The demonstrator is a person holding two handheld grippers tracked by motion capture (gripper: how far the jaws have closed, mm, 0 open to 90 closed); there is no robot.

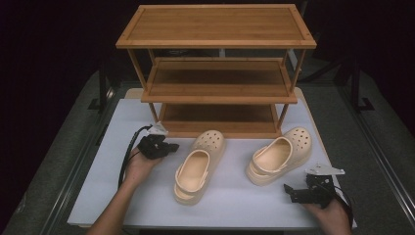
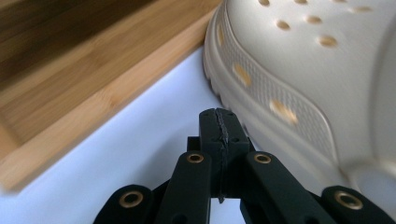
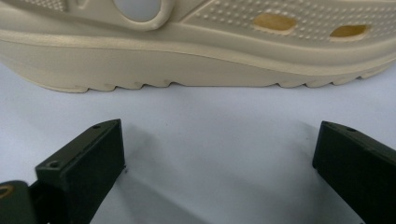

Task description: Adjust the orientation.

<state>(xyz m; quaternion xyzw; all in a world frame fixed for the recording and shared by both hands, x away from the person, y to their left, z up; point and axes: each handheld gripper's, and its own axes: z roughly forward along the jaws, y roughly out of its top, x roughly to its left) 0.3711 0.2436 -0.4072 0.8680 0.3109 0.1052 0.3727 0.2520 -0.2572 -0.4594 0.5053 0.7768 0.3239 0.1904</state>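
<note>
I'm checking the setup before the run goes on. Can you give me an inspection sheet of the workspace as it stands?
Surface: white table, bare around the shoes.
Job's things: left shoe and right shoe, cream clogs, lie apart, toes toward the wooden rack; the rack's three shelves carry nothing.
Clutter: nothing seen.
Grippers: left claw shut on nothing, beside the left shoe's toe; right claw open, low on the table, facing the right shoe's side without touching.
Cables: black cable loops from the left claw along the forearm; another trails by the right hand.
Surroundings: grey floor, dark background.
</note>
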